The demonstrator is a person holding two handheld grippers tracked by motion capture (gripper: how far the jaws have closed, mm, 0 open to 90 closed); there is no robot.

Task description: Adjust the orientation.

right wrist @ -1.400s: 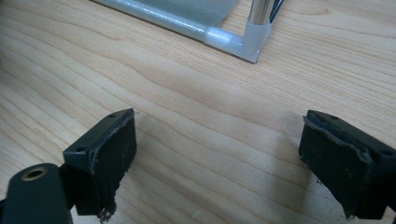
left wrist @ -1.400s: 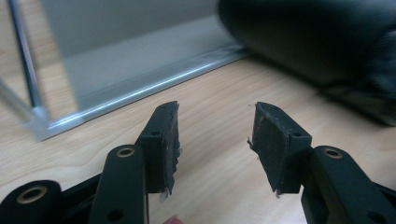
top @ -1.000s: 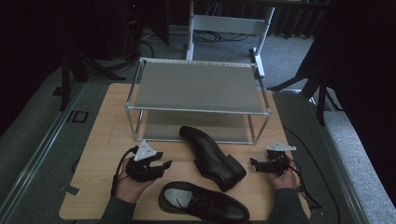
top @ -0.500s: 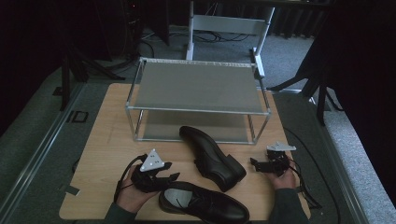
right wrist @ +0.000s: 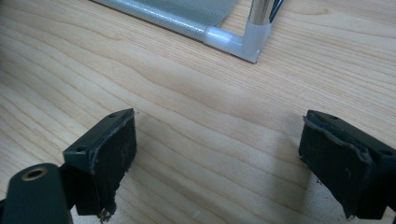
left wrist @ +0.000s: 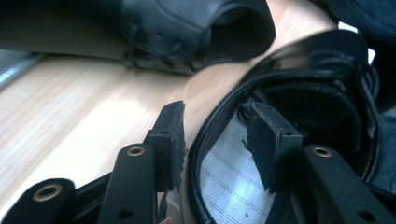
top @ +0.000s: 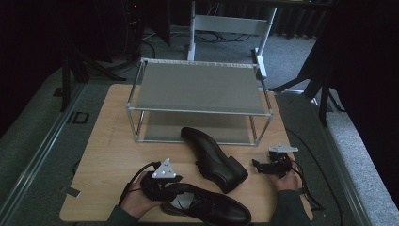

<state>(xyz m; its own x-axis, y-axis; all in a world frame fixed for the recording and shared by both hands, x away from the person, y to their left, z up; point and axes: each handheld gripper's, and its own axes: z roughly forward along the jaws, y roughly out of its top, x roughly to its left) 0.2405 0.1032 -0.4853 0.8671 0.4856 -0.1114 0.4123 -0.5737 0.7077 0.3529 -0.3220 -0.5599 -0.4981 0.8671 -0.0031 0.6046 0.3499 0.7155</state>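
Two black leather shoes lie on the wooden table (top: 113, 141). The near shoe (top: 211, 207) rests along the front edge, and the far shoe (top: 214, 157) lies at an angle in front of the rack. My left gripper (top: 176, 188) is at the near shoe's heel opening. In the left gripper view its jaws (left wrist: 215, 116) straddle the heel collar of the near shoe (left wrist: 317, 93), one pad outside and one inside. They have just been closing, and a gap still shows at the inner pad. My right gripper (top: 256, 165) rests open on the table, right of the far shoe, with nothing between its jaws (right wrist: 219, 135).
A two-tier metal shoe rack (top: 200, 87) stands at the back of the table; its front right corner post (right wrist: 252, 42) is just ahead of the right gripper. The far shoe's heel (left wrist: 187, 28) lies close beyond the left gripper. A white chair frame (top: 230, 23) stands behind.
The left hand has moved right and slightly down to the near shoe's heel, and its jaws have narrowed around the collar. The right hand and both shoes have stayed put.
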